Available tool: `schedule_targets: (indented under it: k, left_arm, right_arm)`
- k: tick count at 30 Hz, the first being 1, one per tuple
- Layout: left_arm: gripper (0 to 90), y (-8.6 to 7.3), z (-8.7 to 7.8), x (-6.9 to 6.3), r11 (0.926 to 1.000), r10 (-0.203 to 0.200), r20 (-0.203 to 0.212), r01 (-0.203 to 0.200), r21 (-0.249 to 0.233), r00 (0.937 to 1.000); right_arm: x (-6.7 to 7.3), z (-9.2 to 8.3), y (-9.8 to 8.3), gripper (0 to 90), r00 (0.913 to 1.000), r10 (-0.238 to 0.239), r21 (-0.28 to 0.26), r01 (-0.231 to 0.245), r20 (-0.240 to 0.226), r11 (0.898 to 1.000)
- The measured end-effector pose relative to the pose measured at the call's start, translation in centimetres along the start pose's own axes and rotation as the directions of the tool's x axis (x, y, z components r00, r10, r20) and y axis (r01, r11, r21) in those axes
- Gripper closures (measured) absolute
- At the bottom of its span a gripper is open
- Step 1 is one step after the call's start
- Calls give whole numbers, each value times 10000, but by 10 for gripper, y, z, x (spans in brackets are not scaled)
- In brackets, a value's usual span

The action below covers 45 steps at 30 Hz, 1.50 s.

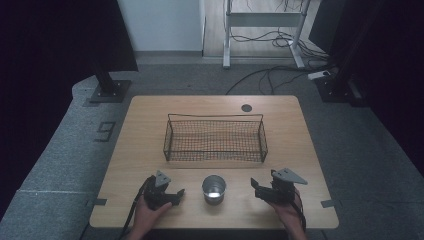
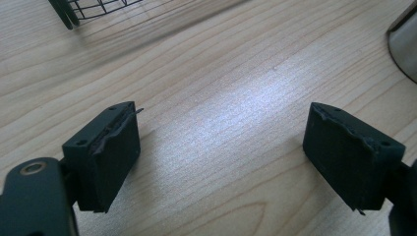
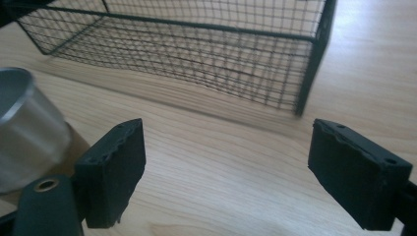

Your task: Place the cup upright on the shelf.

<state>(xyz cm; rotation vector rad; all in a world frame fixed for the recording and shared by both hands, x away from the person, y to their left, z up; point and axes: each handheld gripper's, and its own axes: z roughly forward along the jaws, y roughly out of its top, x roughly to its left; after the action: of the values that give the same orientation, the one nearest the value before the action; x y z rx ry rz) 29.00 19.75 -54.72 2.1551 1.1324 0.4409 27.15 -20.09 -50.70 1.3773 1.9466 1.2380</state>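
A small metal cup stands upright near the table's front edge, between my two grippers. My left gripper rests on the wood to the cup's left, held in a hand. In the left gripper view its jaws stand wide open over bare wood, with the cup's edge at the far right. My right gripper sits to the right of the cup. In the right gripper view its jaws are open with nothing between them, and the cup stands beside the left jaw.
An empty black wire basket sits in the middle of the wooden table, behind the cup; its mesh wall faces the right gripper. A round dark grommet lies near the far edge. Stands and cables are on the floor beyond.
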Motion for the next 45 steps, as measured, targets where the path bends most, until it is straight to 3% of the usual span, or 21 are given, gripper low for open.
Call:
schedule_targets:
  k: [19,34,45]
  left_arm:
    - [141,0,0,0,10000,1,-1,-1,0,10000]
    - [141,0,0,0,10000,-2,0,2,-2,10000]
    - [141,0,0,0,10000,7,0,-7,4,10000]
  right_arm:
    - [34,-5,11,142,9938,-681,-207,666,-877,9976]
    - [51,-3,15,141,9880,-877,-292,846,-1269,9960]
    - [67,-2,23,139,9781,-1181,-352,1138,-1712,9929]
